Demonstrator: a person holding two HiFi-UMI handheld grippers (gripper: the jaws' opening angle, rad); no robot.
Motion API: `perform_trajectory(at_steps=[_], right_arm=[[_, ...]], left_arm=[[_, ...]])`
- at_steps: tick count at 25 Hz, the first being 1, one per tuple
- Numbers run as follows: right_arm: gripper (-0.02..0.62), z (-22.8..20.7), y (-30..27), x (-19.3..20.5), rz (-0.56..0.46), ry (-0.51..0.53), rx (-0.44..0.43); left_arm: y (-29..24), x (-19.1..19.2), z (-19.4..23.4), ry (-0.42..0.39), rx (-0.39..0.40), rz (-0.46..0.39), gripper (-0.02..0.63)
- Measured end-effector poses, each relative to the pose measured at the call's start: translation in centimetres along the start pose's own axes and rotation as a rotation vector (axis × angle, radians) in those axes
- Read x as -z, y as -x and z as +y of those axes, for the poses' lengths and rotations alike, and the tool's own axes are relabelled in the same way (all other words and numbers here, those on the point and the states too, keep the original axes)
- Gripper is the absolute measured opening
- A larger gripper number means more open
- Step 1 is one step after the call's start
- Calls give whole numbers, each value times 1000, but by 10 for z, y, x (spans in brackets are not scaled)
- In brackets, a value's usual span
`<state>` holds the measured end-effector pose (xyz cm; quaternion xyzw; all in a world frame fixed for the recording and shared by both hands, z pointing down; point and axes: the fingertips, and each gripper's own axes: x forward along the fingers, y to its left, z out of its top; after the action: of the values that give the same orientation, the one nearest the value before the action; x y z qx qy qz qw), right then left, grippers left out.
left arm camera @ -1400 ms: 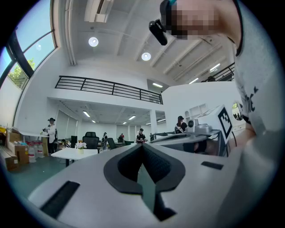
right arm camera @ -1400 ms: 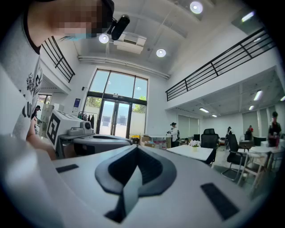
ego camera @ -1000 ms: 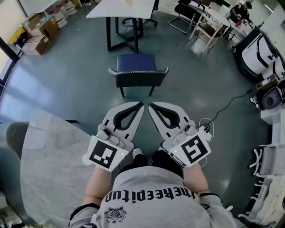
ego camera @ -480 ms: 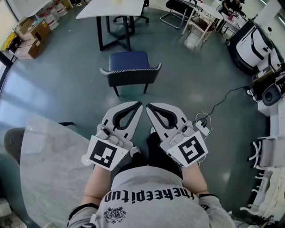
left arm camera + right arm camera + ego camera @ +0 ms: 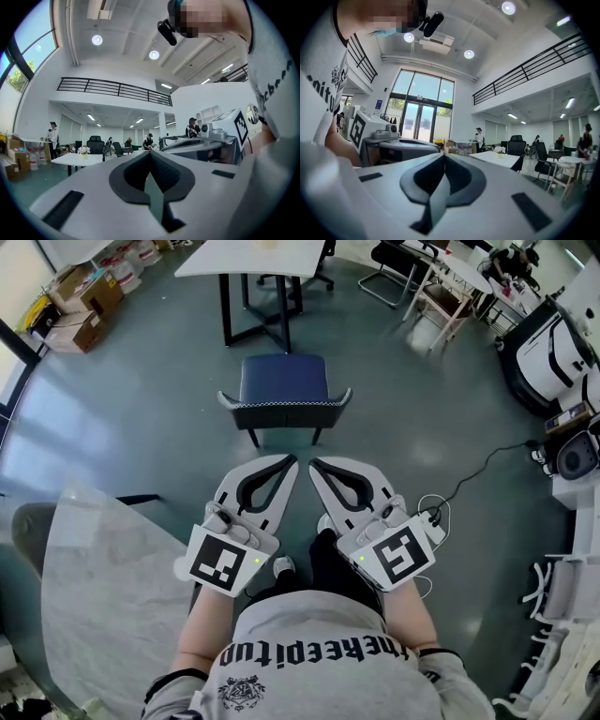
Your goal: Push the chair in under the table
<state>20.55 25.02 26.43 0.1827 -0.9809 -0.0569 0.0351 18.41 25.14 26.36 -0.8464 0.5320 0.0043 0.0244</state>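
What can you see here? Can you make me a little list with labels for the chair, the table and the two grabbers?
chair: blue seat, dark back toward the person, standing on the floor, not yet under the table
table: white top, black legs, just beyond the chair
left gripper: jaws together, empty, not touching the chair
right gripper: jaws together, empty, not touching the chair
cable: lying on the floor at the right
boxes: cardboard, on the floor at the far left
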Motion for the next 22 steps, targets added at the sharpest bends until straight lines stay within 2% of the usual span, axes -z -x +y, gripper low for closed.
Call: perform_trajectory(at_steps=[5,12,22], right_arm=[[12,-32,-17,5,5,-6,-41],[12,-79,-40,8,10,-16,-104],[12,-128,-51,20,3,-22,-173]], left_arm=[[-29,5,20,33,-32,5,15],[-70,7,45,33,-93,25,15],[-116,16,60,50,-164,30,15]])
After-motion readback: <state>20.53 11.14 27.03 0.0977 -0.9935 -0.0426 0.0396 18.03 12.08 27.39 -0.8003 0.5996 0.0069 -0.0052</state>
